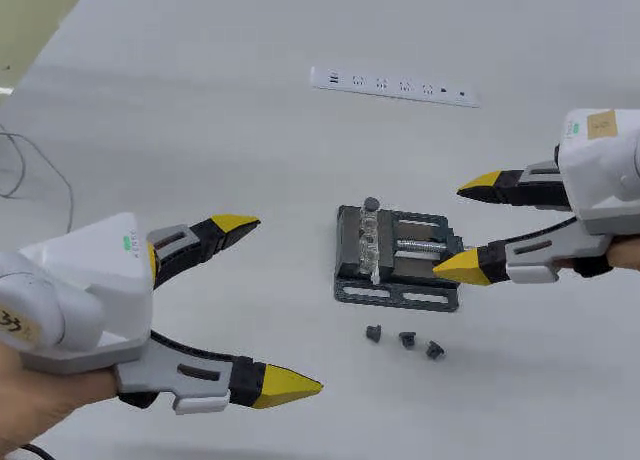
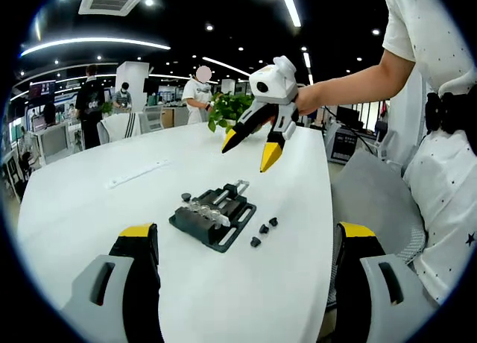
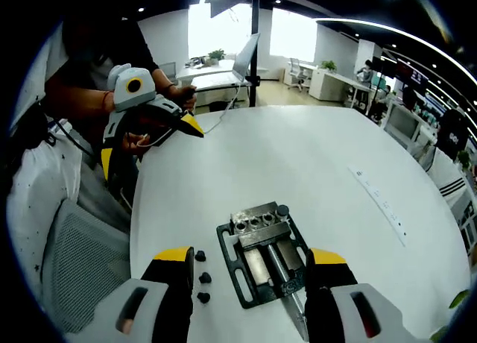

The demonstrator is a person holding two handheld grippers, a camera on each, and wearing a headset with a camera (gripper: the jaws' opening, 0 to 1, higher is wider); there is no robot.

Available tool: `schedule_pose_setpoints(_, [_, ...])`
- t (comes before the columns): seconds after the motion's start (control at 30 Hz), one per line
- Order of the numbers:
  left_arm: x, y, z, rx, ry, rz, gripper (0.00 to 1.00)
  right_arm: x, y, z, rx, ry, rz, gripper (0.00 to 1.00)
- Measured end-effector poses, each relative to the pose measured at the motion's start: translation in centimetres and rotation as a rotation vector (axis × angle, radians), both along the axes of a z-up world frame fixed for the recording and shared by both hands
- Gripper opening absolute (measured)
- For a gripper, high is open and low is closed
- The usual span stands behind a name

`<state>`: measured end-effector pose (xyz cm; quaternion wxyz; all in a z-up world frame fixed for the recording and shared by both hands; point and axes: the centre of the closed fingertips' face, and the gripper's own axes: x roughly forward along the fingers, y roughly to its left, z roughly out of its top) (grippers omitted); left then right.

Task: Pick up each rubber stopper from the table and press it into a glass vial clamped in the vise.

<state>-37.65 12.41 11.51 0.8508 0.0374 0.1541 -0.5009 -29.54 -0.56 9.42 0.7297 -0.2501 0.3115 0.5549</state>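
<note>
Since one vial is capped and three stoppers lie loose, this reads as the gap before the next pick, with nothing held by either hand.

On the person's left the left gripper point(image 1: 265, 303) sits low, jaws spread wide, empty, well apart from the work. Over on the other side the right gripper point(image 1: 468, 225) is also wide open and empty, its lower tip just beside the screw end of the vise point(image 1: 346, 250).

That vise sits mid-way across the white table point(image 1: 200, 130) with a row of glass vials point(image 1: 370, 242) clamped upright in it. A seated rubber stopper point(image 1: 371, 204) tops the far-end vial. In the right gripper view the rest look open-mouthed, three I think.

Three loose rubber stoppers point(image 1: 407, 338) lie in a short line on the table near the vise base, each apart from the others. Which way up they lie is too small to tell. A power strip point(image 1: 395, 85) lies further back, not involved.

Next move, my judgement: the right gripper is nearer, so it drops to the loose stoppers, narrows a lot from its current spread and pinches one by its sides. The stopper then has to be lined up over an open vial and pushed straight down. An off-axis push could skew it or stress the glass.
</note>
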Motion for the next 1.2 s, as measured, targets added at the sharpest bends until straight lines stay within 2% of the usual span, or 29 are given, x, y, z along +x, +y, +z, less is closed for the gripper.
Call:
schedule_pose_setpoints(0.3, [-0.2,-0.2,-0.1,0.025,0.002,-0.019,0.99,-3.0,-2.8,-1.7,0.013,0.036,-0.056,0.56])
schedule_pose_setpoints(0.53, [-0.3,-0.3,-0.3,0.039,0.004,-0.028,0.99,-4.7,-3.8,-3.2,0.004,0.058,-0.051,0.54])
schedule_pose_setpoints(0.9, [-0.6,-0.5,-0.6,0.049,0.011,-0.035,0.99,-6.6,-4.6,-6.4,-0.053,0.082,0.010,0.41])
schedule_pose_setpoints(1.03, [-0.6,-0.5,-0.7,0.052,0.014,-0.037,0.99,-7.2,-4.8,-7.6,-0.087,0.075,0.050,0.34])
schedule_pose_setpoints(1.2, [-0.8,-0.6,-1.2,0.057,0.027,-0.042,0.99,-7.4,-4.4,-8.7,-0.092,0.070,0.075,0.26])
